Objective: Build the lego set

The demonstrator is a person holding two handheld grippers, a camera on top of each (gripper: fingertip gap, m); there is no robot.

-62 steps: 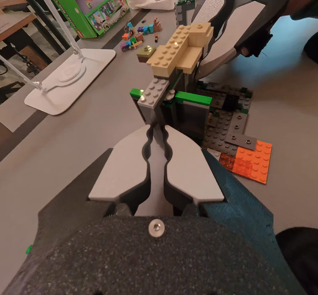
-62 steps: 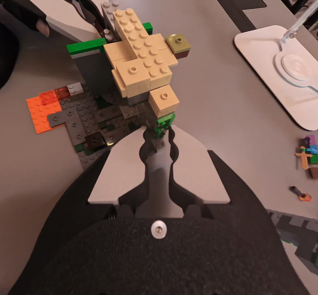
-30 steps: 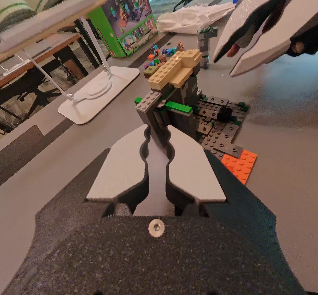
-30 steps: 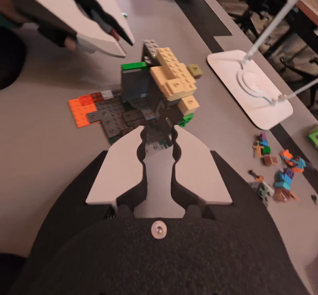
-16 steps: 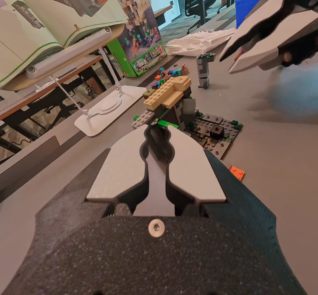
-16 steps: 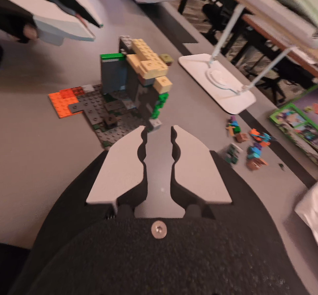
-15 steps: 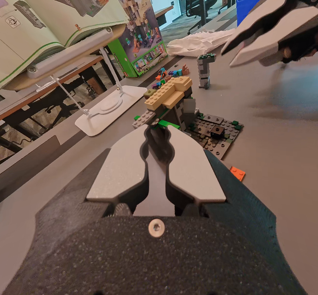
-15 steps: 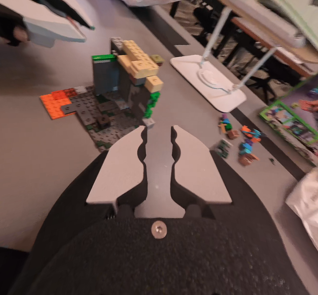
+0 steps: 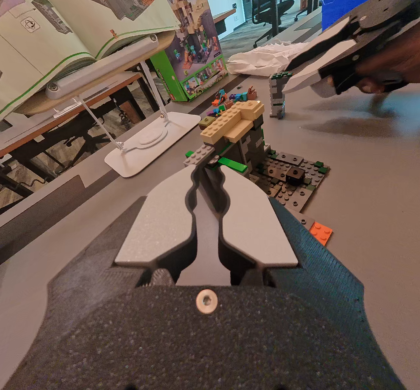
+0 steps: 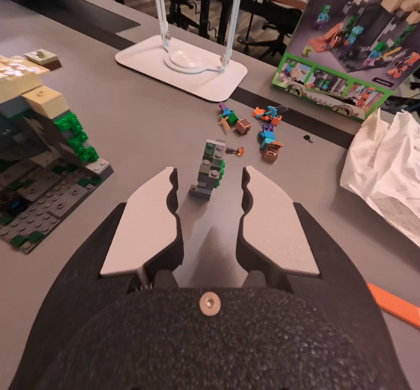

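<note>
The lego build (image 9: 238,133) has dark grey walls, a tan top and green bits, and stands on a studded grey baseplate (image 9: 293,188). My left gripper (image 9: 208,171) is closed to a narrow gap with the build's near dark grey wall between its fingertips. The build also shows at the left edge of the right wrist view (image 10: 41,129). A small grey-green pillar (image 10: 211,170) stands upright on the table, apart from the build. My right gripper (image 10: 209,169) is open, with one fingertip on each side of the pillar and not touching it. The left wrist view shows this gripper (image 9: 287,79) beside the pillar (image 9: 276,99).
A white stand base (image 10: 181,69) holds an open instruction booklet (image 9: 68,15). The set box (image 10: 352,49) stands behind several loose small pieces (image 10: 266,129). White paper bags (image 10: 386,174) lie on the right. An orange plate (image 9: 320,232) joins the baseplate, and an orange tool (image 10: 395,304) lies nearby. The left gripper's tips are roughly 25 cm from the right gripper's. From my left tips it is roughly 12 cm to the orange plate (image 9: 320,232); from my right, 20 cm.
My right gripper swung away from the build to the small pillar and opened wide around it. My left gripper moved forward until the build's wall sat between its fingers.
</note>
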